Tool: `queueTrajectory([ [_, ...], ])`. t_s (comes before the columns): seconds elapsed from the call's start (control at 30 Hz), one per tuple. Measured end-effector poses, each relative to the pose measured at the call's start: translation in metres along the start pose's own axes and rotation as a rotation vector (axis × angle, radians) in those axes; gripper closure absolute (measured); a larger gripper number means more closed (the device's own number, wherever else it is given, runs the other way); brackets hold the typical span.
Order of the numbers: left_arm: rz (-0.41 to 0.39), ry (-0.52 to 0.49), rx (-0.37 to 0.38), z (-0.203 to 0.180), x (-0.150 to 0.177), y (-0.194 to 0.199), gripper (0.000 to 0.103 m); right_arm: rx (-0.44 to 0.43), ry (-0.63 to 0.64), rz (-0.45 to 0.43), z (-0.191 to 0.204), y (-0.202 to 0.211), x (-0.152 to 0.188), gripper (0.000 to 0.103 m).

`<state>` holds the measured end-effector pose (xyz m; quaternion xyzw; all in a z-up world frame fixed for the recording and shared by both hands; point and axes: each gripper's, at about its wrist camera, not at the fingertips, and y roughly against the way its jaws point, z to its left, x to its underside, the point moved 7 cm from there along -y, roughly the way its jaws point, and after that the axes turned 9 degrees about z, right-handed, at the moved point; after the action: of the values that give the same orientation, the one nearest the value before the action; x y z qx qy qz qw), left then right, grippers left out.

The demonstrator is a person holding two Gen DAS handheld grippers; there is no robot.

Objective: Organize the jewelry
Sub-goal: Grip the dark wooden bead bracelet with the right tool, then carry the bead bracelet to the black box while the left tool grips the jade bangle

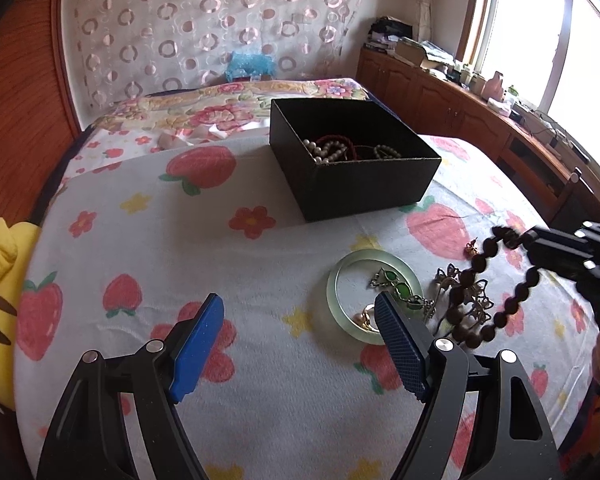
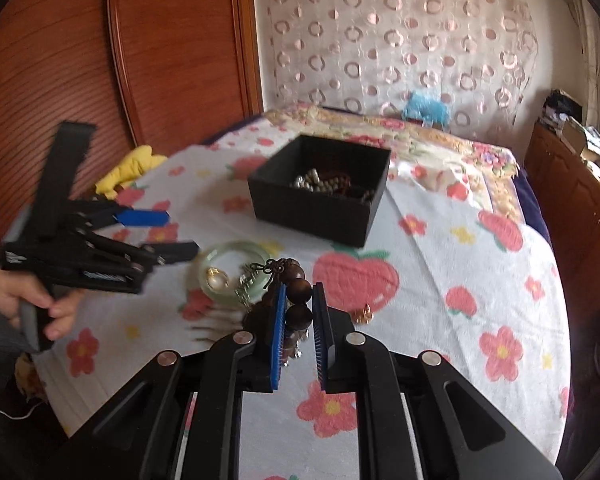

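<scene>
A black open box (image 1: 352, 160) holds pearl and dark bead strands; it also shows in the right wrist view (image 2: 320, 192). My right gripper (image 2: 299, 292) is shut on a dark brown wooden bead bracelet (image 2: 298, 290), which hangs from it above the cloth in the left wrist view (image 1: 484, 292). My left gripper (image 1: 300, 312) is open and empty, just left of a pale green jade bangle (image 1: 340, 312). A green-stone bracelet (image 1: 400, 288) lies across the bangle. Metal butterfly clips (image 1: 452, 276) and a small gold piece (image 2: 363, 314) lie on the cloth.
The items lie on a table with a strawberry-and-flower cloth (image 1: 180, 248). A yellow plush (image 1: 0, 300) sits at its left edge. A bed with a floral cover (image 1: 220, 108) is behind the box. Wooden cabinets (image 1: 480, 120) run along the right under the window.
</scene>
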<state>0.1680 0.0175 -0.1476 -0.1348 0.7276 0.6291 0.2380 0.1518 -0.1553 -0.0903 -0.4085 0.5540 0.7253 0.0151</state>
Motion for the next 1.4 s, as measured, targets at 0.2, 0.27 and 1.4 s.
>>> queueTrajectory([
  [0.2,0.032,-0.024,0.007,-0.002,-0.009,-0.011,0.055,0.001,0.008,-0.033,0.003,0.014,-0.010,0.088],
  [0.27,0.048,-0.044,0.005,-0.006,-0.012,-0.017,0.059,0.003,0.007,-0.036,0.002,0.016,-0.010,0.088],
  [1.4,-0.069,-0.148,0.034,-0.046,-0.031,0.026,0.097,0.022,-0.032,-0.032,-0.020,0.016,0.004,0.088],
])
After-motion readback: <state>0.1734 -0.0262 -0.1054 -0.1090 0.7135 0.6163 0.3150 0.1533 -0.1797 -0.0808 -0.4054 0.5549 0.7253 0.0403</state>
